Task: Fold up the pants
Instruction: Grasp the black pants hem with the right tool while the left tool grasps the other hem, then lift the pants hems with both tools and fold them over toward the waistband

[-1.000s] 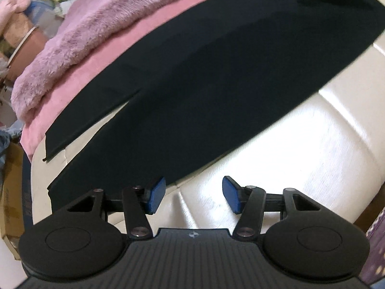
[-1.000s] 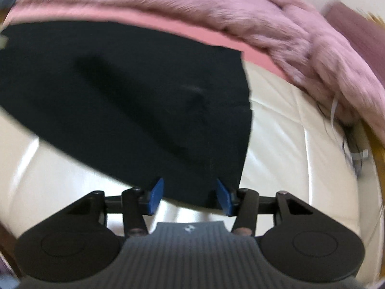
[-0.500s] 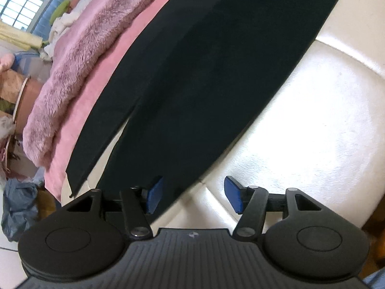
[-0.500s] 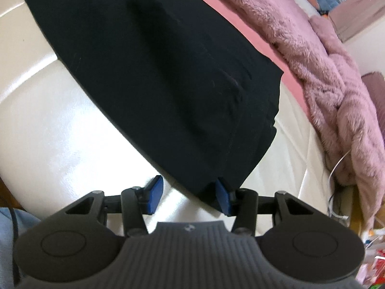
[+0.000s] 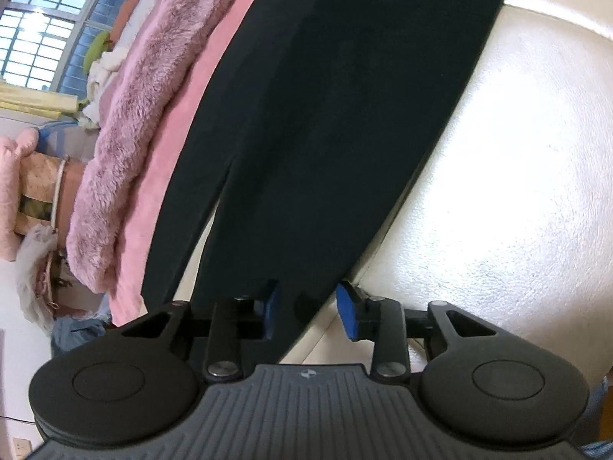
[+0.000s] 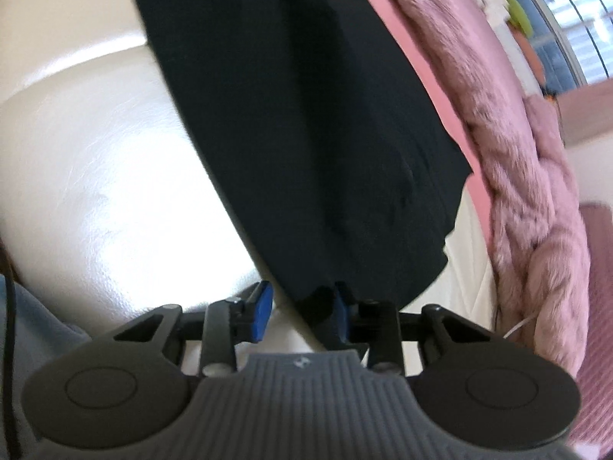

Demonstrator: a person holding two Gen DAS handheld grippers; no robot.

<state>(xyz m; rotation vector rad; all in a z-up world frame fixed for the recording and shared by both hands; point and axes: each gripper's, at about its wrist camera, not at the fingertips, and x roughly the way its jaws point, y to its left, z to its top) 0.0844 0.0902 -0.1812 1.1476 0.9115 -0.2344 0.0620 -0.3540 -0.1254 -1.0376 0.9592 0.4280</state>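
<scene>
left gripper (image 5: 308, 312) closing, angled down | right gripper (image 6: 302, 310) closing, angled down

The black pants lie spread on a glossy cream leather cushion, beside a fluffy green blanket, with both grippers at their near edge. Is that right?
One detail is wrong: the fluffy blanket is pink, not green, as the left wrist view shows. The rest holds: the black pants lie spread on the glossy cream leather cushion, and the left gripper and right gripper, jaws just closing, each have the near edge between their pads.
</scene>
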